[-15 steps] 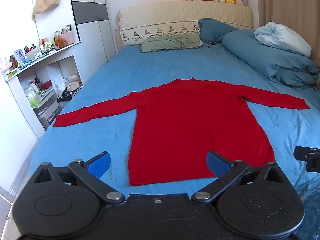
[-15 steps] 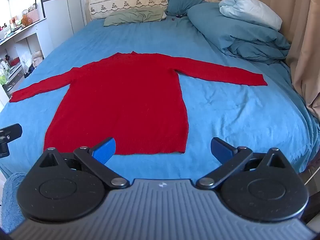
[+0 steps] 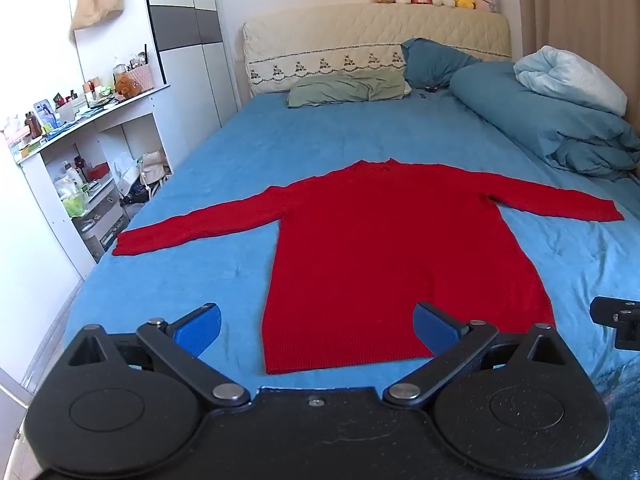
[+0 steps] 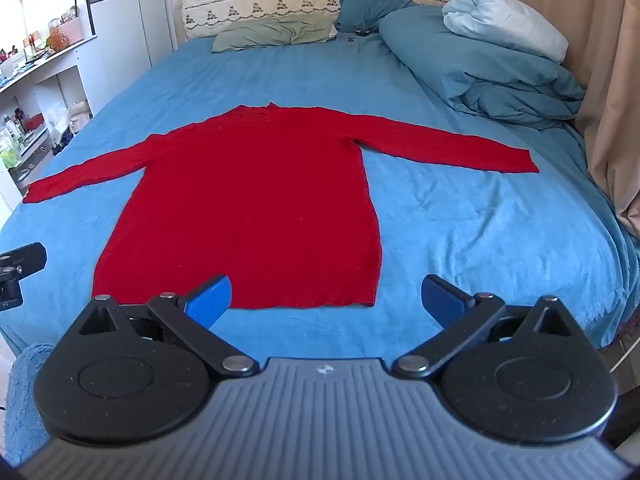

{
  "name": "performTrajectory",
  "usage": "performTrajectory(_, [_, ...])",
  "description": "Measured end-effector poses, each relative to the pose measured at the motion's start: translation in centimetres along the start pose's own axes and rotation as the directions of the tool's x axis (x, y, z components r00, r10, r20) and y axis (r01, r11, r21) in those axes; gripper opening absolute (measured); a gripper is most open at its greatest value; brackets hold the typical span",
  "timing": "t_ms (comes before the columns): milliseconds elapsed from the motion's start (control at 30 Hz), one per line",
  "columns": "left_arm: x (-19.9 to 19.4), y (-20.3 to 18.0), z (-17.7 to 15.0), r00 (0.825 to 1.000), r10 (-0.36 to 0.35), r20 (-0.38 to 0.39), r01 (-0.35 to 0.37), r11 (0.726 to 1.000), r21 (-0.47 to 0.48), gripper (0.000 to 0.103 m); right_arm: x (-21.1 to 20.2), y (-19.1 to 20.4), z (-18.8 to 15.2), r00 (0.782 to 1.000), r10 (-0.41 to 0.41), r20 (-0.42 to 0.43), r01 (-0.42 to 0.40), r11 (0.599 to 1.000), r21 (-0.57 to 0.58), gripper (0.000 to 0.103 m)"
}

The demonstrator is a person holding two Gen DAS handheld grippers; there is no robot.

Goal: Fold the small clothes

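The bedroom held a bed (image 3: 200, 288) with a blue sheet, pillows (image 3: 348, 88) at the headboard and a rolled duvet (image 4: 492, 64) along the right-hand side by the curtain (image 4: 608, 80). A red sweater (image 3: 384, 248) lay flat and face up in the middle of the sheet, both sleeves spread outward, hem nearest the cameras. The left gripper (image 3: 316, 326) hovered above the hem's left part, jaws spread wide and holding nothing. The right gripper (image 4: 326, 300) hovered above the hem's right corner, jaws likewise released and empty.

No fold appeared to have been made. In my judgement the step in hand was the first grasp. It would be done best by bringing in the sleeves first, each pinched near its cuff and laid across the body, keeping the knit flat.

The left sleeve's cuff lay close to the bed's left edge, beside the shelves (image 3: 80, 184); care was advisable there. The right cuff had bare sheet around it, with the duvet well apart. Bare sheet lay beyond the collar
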State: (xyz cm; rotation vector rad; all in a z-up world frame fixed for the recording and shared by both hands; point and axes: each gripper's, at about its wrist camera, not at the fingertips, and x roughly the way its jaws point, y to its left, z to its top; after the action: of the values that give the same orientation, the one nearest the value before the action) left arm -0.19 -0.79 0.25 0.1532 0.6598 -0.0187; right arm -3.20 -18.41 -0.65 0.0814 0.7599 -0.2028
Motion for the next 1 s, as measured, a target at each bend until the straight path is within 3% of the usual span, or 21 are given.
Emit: performTrajectory(1000, [-0.57, 0.04, -0.09, 1.000, 0.022, 0.014, -0.022, 1.000, -0.002, 0.103, -0.37, 0.11, 0.35, 1.000, 0.015, 0.010, -0.015, 1.000, -0.003, 0.103])
